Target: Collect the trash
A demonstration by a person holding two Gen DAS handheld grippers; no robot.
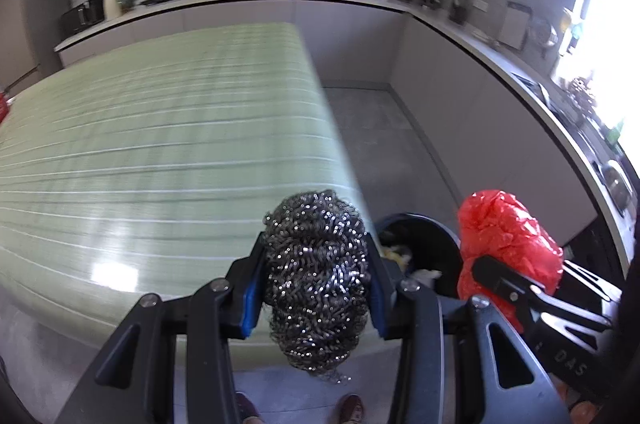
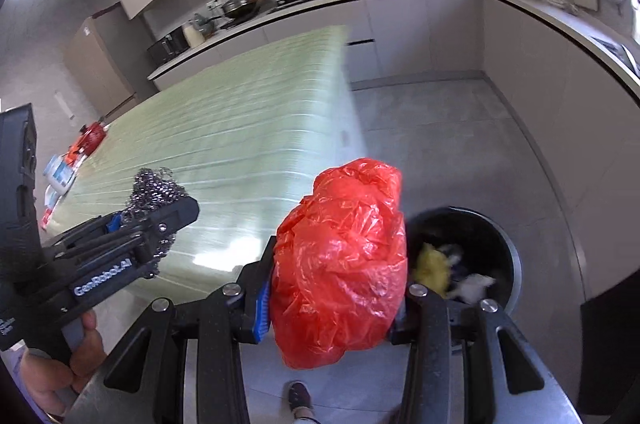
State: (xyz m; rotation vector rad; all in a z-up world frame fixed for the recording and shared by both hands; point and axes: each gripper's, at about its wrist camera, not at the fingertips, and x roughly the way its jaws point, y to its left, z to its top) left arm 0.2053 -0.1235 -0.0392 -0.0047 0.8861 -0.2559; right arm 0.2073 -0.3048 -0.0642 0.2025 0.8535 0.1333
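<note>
Beside the green table (image 2: 240, 128) — a black bin (image 2: 508, 244) holding scraps (image 2: 432, 268).

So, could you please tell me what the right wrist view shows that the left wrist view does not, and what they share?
Only the right wrist view shows the hand holding the left gripper, and the packets at the table's far left edge. Only the left wrist view shows the bright window. Both show the steel wool in the left gripper, the red plastic bag in the right gripper, the green table and the black bin.
</note>
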